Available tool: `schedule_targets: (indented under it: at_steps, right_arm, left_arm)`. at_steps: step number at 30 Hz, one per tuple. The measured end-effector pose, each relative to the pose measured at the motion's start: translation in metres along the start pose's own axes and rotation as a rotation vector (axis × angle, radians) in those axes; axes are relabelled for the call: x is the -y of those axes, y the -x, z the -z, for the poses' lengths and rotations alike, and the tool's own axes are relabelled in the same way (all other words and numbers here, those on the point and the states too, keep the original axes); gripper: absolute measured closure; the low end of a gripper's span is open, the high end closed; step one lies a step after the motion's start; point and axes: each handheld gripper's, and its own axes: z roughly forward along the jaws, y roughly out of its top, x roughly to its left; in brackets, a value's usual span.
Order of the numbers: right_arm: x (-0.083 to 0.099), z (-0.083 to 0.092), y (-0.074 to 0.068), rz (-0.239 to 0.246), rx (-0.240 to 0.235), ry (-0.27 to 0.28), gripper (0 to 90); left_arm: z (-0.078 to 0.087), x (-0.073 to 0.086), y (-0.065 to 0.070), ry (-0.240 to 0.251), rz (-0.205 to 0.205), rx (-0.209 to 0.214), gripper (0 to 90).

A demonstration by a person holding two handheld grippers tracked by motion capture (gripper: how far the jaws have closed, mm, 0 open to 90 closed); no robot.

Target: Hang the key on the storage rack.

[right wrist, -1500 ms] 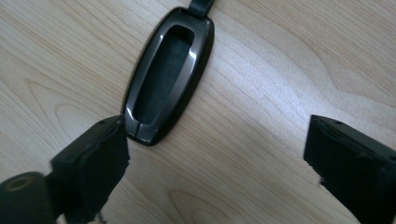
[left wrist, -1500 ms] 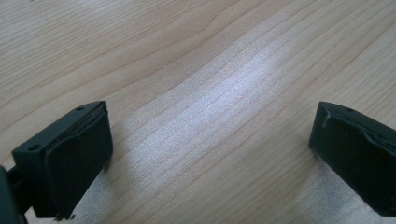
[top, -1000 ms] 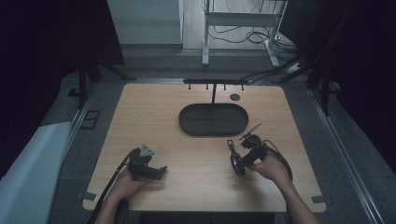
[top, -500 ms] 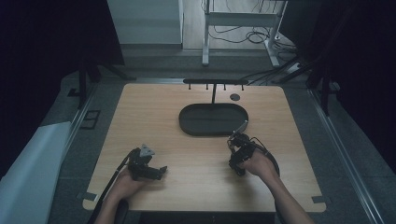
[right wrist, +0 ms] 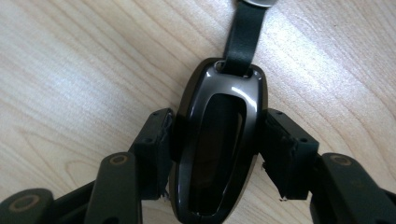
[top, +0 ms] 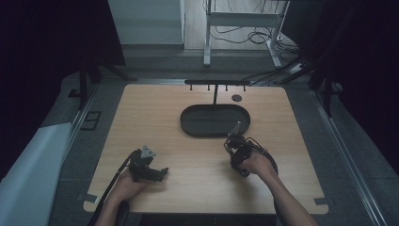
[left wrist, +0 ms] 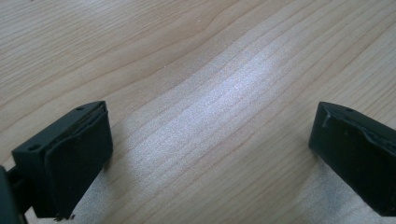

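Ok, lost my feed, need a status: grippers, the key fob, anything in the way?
Right gripper just closed, clamped on the key fob on the table. Left gripper open, empty. Oval tray just ahead; nothing blocking.

The high view was dim, the room around the table (top: pixel 155 117) nearly black at both sides, with paler light on the floor beyond its far edge. Both gripper views were bright and sharp on the wood grain, with a soft white sheen and faint shadows under the jaws.
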Motion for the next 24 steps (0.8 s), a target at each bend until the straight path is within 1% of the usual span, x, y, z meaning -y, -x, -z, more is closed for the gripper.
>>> schedule_targets:
  at_steps: [1, 3, 5, 7, 9, 13, 15, 16, 17, 18, 19, 24]
  right_arm:
    - [0.000, 0.000, 0.000, 0.000, 0.000, 0.000, 46.7]
    - [0.002, 0.001, 0.002, 0.020, -0.009, 0.000, 47.1]
    - [0.002, 0.002, 0.002, 0.023, -0.012, 0.001, 47.2]
    - [0.002, 0.007, 0.003, 0.044, -0.011, 0.011, 47.2]
    - [0.002, 0.012, 0.003, 0.076, -0.006, 0.017, 47.4]
    - [0.000, 0.022, 0.002, 0.084, -0.004, 0.024, 47.5]
    - [-0.001, 0.027, 0.004, 0.088, -0.012, 0.037, 47.6]
    - [-0.002, 0.029, 0.006, 0.091, -0.031, 0.045, 47.7]
    - [-0.002, 0.032, 0.006, 0.081, -0.058, 0.056, 47.8]
    - [-0.002, 0.034, 0.007, 0.079, -0.073, 0.061, 47.8]
    - [-0.002, 0.034, 0.007, 0.079, -0.073, 0.061, 47.8]
    - [-0.004, 0.047, 0.012, 0.083, -0.074, 0.078, 48.1]
  left_arm:
    - [0.000, 0.000, 0.000, 0.000, 0.000, 0.000, 0.0]
    - [0.000, 0.000, 0.000, 0.000, 0.000, 0.000, 0.0]
    - [0.000, 0.000, 0.000, 0.000, 0.000, 0.000, 0.0]
    - [0.000, 0.000, 0.000, 0.000, 0.000, 0.000, 0.0]
    - [0.000, 0.000, 0.000, 0.000, 0.000, 0.000, 0.0]
    - [0.000, 0.000, 0.000, -0.001, 0.000, 0.000, 0.0]
    - [0.000, 0.000, 0.000, 0.000, 0.000, 0.000, 0.0]
    - [0.000, 0.000, 0.000, 0.000, 0.000, 0.000, 0.0]
    - [0.000, 0.000, 0.000, 0.000, 0.000, 0.000, 0.0]
    - [0.000, 0.000, 0.000, 0.000, 0.000, 0.000, 0.0]
    - [0.000, 0.000, 0.000, 0.000, 0.000, 0.000, 0.0]
    - [0.000, 0.000, 0.000, 0.000, 0.000, 0.000, 0.0]
